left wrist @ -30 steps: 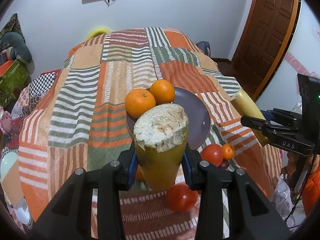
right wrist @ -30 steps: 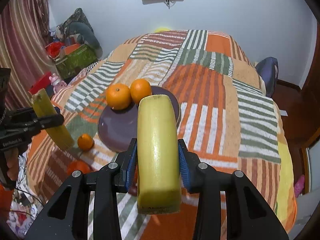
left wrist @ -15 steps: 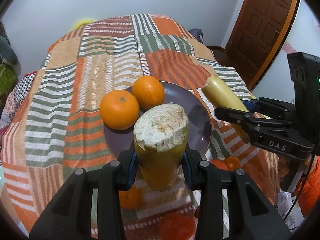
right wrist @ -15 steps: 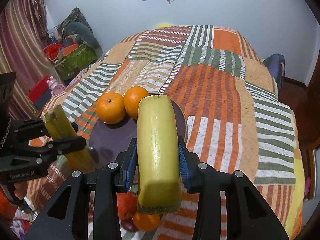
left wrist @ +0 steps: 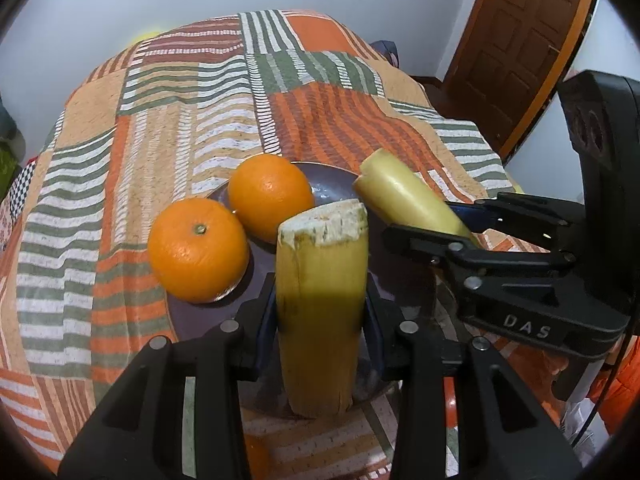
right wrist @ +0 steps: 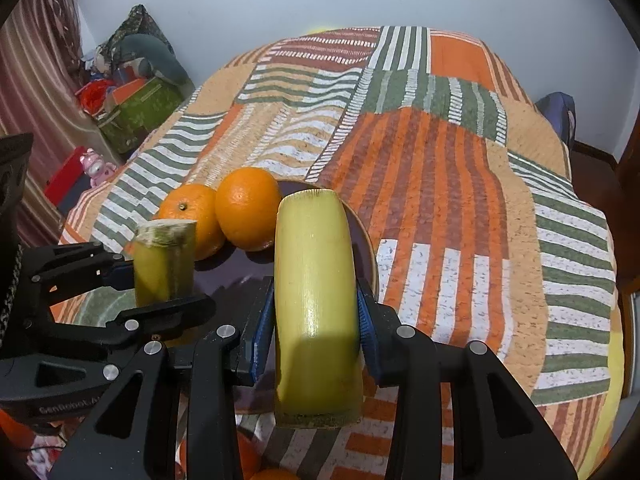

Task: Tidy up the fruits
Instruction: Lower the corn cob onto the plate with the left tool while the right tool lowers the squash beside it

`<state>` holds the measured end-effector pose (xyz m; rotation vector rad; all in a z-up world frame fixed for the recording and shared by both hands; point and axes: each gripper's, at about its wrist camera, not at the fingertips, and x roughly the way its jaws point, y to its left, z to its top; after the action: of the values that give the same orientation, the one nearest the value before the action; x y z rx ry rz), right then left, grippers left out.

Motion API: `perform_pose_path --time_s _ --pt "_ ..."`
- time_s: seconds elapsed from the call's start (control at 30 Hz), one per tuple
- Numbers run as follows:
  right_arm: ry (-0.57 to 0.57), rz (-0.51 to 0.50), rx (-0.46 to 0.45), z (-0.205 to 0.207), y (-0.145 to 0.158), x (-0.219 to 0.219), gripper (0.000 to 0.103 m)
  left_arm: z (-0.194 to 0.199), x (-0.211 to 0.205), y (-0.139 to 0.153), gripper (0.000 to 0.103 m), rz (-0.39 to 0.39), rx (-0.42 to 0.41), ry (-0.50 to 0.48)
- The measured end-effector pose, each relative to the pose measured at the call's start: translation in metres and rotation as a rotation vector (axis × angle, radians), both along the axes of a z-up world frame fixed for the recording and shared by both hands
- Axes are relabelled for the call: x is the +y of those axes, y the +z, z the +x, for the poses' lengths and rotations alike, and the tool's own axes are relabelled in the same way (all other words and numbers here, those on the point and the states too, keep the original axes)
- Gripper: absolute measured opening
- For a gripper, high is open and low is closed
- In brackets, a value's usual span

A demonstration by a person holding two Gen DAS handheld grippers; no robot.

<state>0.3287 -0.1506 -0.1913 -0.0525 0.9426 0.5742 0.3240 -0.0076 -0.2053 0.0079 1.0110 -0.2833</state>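
Observation:
A dark purple plate [left wrist: 336,188] lies on the striped bedspread with two oranges [left wrist: 198,250] [left wrist: 270,196] at its left side; the plate also shows in the right wrist view [right wrist: 362,232]. My left gripper [left wrist: 320,320] is shut on a yellow sugarcane piece [left wrist: 322,300], held upright over the plate's near edge. My right gripper [right wrist: 314,332] is shut on a second, paler sugarcane piece [right wrist: 316,300], over the plate's right part. In the left wrist view the right gripper [left wrist: 460,226] holds its piece [left wrist: 404,200] beside mine.
Small orange fruits show at the near edge of the bed [right wrist: 276,474] [left wrist: 256,456]. The bedspread [right wrist: 440,160] stretches far and right. Boxes and toys [right wrist: 132,104] sit on the floor at left. A wooden door [left wrist: 520,40] stands at right.
Both grippers have moved forward and lower over the plate with their sugarcane pieces; the plate and oranges now look nearer. The two grippers have come closer together.

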Motion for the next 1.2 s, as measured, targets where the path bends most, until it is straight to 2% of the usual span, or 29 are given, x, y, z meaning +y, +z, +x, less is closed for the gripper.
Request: perform_pose_path --time_s 0.27,0.5,0.7,0.83,0.9,0.97,1.2 --pt "0.025 -0.007 0.037 0.004 -0.009 0.009 0.035 0.012 0.010 -0.009 0.039 -0.029 0.047 0.012" --pt "0.035 -0.005 0.085 0.007 -0.020 0.010 0.035 0.016 0.009 -0.016 0.042 0.008 0.061 0.016" --pt "0.091 -0.038 0.070 -0.001 -0.020 0.020 0.035 0.010 0.017 -0.011 0.042 -0.019 0.068 0.031" --pt "0.123 -0.050 0.070 -0.004 -0.020 0.027 0.035 0.006 0.022 -0.012 0.047 0.011 0.070 0.039" --pt "0.130 -0.055 0.072 -0.004 -0.022 0.031 0.035 0.007 0.028 -0.016 0.049 -0.001 0.085 0.060" --pt "0.138 -0.050 0.081 -0.003 -0.023 0.033 0.035 0.007 0.032 -0.016 0.049 -0.029 0.094 0.065" --pt "0.160 -0.052 0.088 0.000 -0.025 0.037 0.035 0.005 0.029 -0.013 0.048 -0.029 0.076 0.061"
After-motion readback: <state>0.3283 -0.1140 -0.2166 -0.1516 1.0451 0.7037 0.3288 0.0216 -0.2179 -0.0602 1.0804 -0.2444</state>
